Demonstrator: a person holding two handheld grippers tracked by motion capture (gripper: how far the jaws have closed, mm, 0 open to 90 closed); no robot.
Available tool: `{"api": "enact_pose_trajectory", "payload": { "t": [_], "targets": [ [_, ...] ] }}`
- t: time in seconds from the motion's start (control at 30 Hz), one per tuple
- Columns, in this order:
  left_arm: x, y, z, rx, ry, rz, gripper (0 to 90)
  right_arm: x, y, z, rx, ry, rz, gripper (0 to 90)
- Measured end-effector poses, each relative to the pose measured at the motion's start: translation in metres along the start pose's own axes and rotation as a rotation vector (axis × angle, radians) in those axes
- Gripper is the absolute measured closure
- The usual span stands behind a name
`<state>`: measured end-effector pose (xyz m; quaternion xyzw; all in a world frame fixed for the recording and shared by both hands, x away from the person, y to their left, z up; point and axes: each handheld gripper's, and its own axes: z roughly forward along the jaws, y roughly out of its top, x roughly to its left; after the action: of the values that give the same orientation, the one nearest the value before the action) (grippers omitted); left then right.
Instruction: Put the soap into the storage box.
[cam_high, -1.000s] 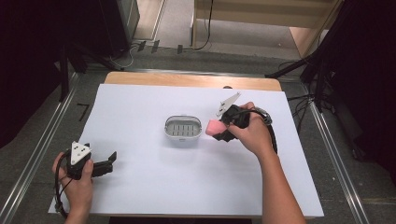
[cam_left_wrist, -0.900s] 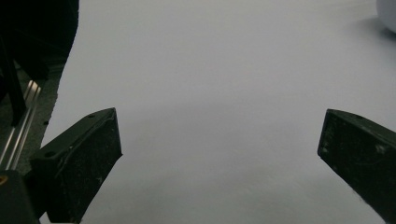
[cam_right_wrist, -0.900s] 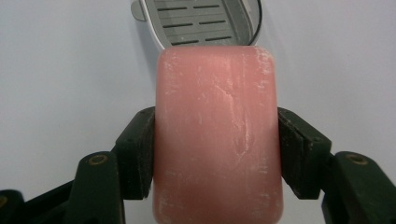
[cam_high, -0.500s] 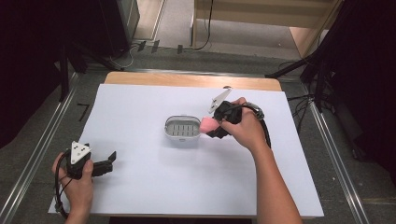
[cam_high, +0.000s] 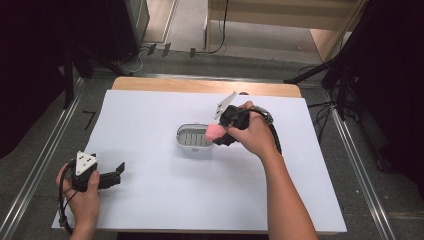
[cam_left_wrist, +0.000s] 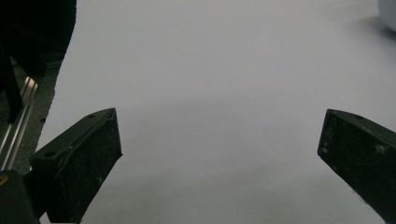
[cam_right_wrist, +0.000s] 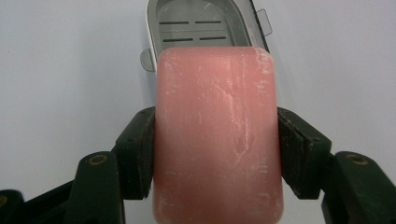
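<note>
The right gripper, pinching the pink soap, has advanced over the soap dish. Release appears imminent. The left gripper rests spread.

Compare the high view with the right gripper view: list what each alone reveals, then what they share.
High view alone: the left tool at the table's near left corner, both forearms, the wooden table edge. Right gripper view alone: the slots in the soap dish floor and white scuffs on the soap. Shared: the right tool clamping the pink soap bar over the grey soap dish.
</note>
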<state>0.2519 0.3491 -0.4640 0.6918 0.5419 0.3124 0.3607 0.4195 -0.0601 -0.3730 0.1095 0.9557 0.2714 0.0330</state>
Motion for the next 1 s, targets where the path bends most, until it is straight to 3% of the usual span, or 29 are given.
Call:
{"api": "enact_pose_trajectory", "payload": {
  "t": [0.6,1.0],
  "targets": [
    [0.000,0.001,0.002,0.027,-0.004,0.006,0.1,-0.001,0.025,0.020,-0.006,0.036,-0.038,38.7],
    [0.000,0.001,0.002,0.015,-0.018,0.007,0.1,-0.001,0.042,0.034,0.024,0.061,-0.059,38.8]
  ]
}}
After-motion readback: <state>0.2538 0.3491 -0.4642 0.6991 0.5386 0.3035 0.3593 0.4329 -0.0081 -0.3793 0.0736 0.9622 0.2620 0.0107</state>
